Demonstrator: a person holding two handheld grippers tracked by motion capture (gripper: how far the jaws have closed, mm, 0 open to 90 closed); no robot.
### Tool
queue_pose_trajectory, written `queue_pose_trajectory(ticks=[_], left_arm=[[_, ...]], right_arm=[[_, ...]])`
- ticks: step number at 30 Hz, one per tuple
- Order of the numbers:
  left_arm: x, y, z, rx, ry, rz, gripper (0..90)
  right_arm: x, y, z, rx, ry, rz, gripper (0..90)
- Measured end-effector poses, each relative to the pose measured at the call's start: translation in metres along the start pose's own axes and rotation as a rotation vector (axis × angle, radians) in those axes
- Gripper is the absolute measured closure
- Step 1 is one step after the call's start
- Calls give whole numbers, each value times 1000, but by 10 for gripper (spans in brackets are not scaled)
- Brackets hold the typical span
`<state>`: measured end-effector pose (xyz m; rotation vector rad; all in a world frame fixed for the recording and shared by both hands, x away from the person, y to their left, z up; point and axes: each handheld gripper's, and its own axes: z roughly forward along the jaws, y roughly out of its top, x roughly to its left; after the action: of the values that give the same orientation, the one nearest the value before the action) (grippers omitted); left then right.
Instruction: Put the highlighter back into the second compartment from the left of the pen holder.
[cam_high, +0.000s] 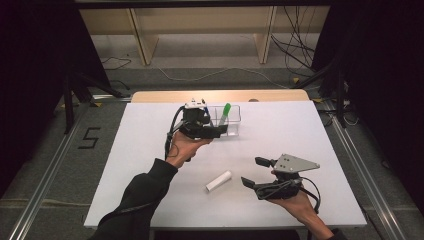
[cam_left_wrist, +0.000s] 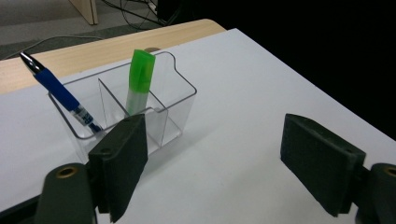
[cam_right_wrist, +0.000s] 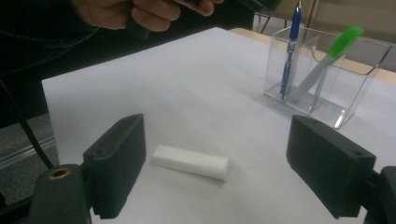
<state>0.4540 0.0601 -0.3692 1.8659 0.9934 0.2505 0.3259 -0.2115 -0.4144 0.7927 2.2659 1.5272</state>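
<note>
While both tools stand apart, white tube (cam_right_wrist: 191, 162) lies between right tool (cam_right_wrist: 233, 172) jaws — untouched, left tool (cam_left_wrist: 215, 163) beside clear holder (cam_left_wrist: 177, 100).

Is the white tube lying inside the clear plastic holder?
No, the white tube lies flat on the white table, apart from the clear plastic holder, which contains a blue pen and a green marker.

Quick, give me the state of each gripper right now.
Left gripper: open, nothing between its fingers, next to the clear organizer.
Right gripper: open, holding nothing; the white cylinder lies on the table ahead of it.
</note>
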Motion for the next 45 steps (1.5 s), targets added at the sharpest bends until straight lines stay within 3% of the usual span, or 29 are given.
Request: queue_pose_trajectory(ticks=[22, 45], left_arm=[[-18, -31, -4, 194, -22, 113, 202], [-29, -60, 6, 359, -49, 158, 192]], right_arm=[[-3, -1, -5, -13, -17, 12, 201], [-6, -2, -7, -14, -30, 23, 197]])
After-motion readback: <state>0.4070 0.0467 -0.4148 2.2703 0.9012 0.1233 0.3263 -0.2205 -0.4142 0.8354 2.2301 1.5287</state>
